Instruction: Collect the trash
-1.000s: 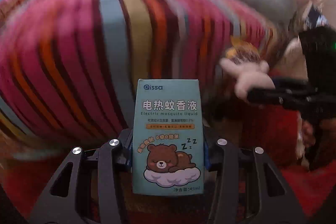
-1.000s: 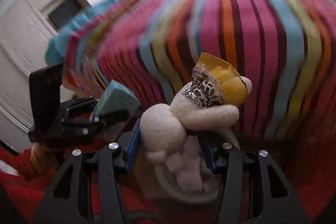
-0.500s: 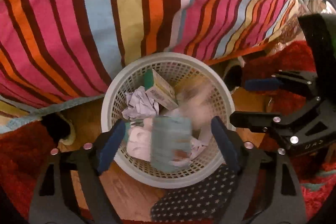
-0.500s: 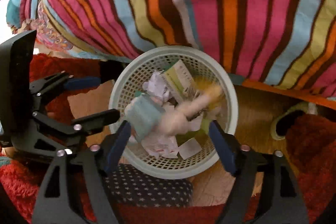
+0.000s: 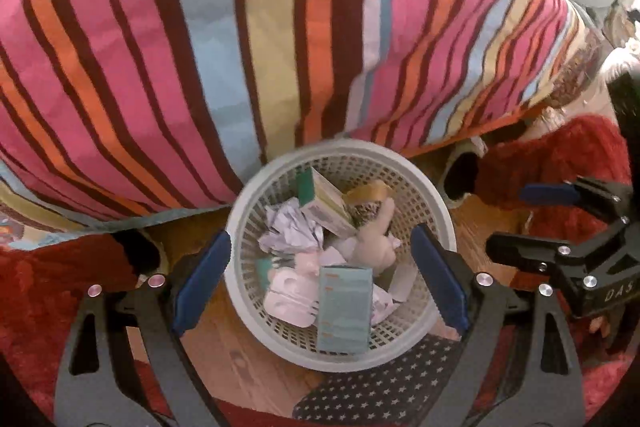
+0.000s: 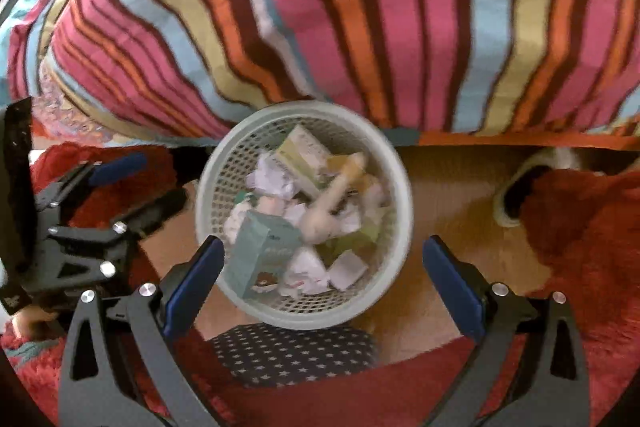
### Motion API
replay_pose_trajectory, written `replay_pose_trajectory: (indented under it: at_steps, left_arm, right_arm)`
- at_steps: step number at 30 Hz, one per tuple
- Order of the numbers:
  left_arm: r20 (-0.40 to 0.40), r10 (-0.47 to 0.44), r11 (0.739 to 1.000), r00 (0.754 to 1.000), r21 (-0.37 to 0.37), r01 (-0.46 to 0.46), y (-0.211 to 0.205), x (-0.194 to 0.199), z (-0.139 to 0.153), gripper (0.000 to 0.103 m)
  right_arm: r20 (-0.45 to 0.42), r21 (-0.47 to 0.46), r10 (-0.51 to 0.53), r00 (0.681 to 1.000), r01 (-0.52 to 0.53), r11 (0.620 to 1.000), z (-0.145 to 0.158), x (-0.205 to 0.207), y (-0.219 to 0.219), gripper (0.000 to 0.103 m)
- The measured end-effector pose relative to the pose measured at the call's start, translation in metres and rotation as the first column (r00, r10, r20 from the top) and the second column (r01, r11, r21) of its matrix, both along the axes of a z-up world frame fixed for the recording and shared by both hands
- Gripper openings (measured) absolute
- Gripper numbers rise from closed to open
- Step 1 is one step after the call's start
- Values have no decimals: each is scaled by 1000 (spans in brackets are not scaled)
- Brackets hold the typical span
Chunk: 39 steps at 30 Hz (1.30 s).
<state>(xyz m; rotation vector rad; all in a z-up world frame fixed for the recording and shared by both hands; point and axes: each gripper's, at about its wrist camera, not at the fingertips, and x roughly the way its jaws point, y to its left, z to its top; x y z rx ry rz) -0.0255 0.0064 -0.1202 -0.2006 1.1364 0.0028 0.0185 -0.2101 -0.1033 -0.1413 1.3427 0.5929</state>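
Basket (image 5: 438,211) floor: hidden under the heaped trash.
Teal box (image 5: 345,308) print: blurred in the left view, unreadable.
Plush toy (image 6: 320,223): smeared, its shape unclear.
Slipper (image 6: 516,199): partly tucked under the striped bedspread (image 6: 360,7).
Star-patterned cloth (image 6: 292,351): cut off behind the basket rim.

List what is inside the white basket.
The basket holds a teal box, a plush toy, crumpled paper and a yellow-green carton. Whatever lies beneath them is covered.

A striped bedspread (image 5: 280,39) hangs over wooden floor (image 6: 448,195) and red rug (image 6: 580,227).
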Motion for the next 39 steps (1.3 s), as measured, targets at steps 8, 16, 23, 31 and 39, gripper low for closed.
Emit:
replay_pose_trajectory:
  at_steps: [8,16,23,31,39]
  left_arm:
    - [68,46,996,997,70,-51,6,8,36,88]
    - [102,107,991,989,75,-115,11,10,63,88]
    - [134,102,988,986,101,-116,6,5,76,88]
    - [128,70,981,989,171,-91,-6,9,76,88]
    - [130,56,983,990,164,-77,-10,9,76,88]
  right_arm:
    - [45,19,-90,995,90,996,24,7,-8,95]
    - [73,28,-124,990,122,992,34,12,-15,95]
    - [73,27,-136,988,135,991,34,9,-18,95]
    - [55,22,-150,987,149,989,26,11,-20,95]
    - [45,7,-158,986,158,987,20,8,-22,95]
